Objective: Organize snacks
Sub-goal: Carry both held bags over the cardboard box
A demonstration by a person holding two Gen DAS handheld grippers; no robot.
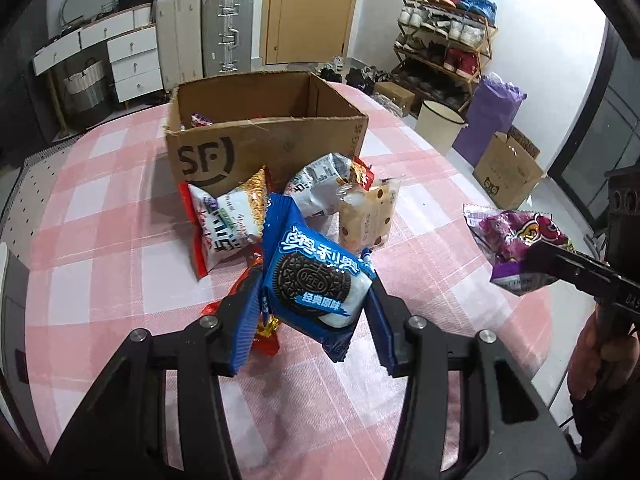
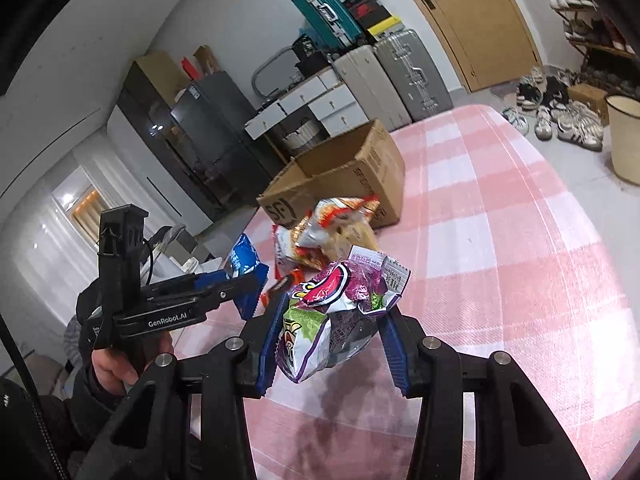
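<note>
My left gripper (image 1: 314, 294) is shut on a blue Oreo pack (image 1: 320, 264), held above the pink checked tablecloth. Behind it stands an open cardboard box (image 1: 264, 136) marked SF, with a snack showing inside at its left corner. In front of the box lie a red and white bag (image 1: 224, 224), a white bag (image 1: 320, 188) and a cracker pack (image 1: 368, 216). My right gripper (image 2: 336, 308) is shut on a crumpled purple and green snack bag (image 2: 340, 300), also off the table. In the right wrist view the left gripper (image 2: 244, 284) shows at the left with the Oreo pack (image 2: 246, 258); the box (image 2: 352, 176) is beyond the pile.
A red and gold wrapper (image 1: 266, 330) lies on the tablecloth (image 1: 120, 208) under my left fingers. Off the table's far side are suitcases (image 1: 228, 32), a shoe rack (image 1: 448, 36), a cream bin (image 1: 440, 120) and a floor carton (image 1: 508, 168). A hand (image 2: 116, 364) grips the left tool.
</note>
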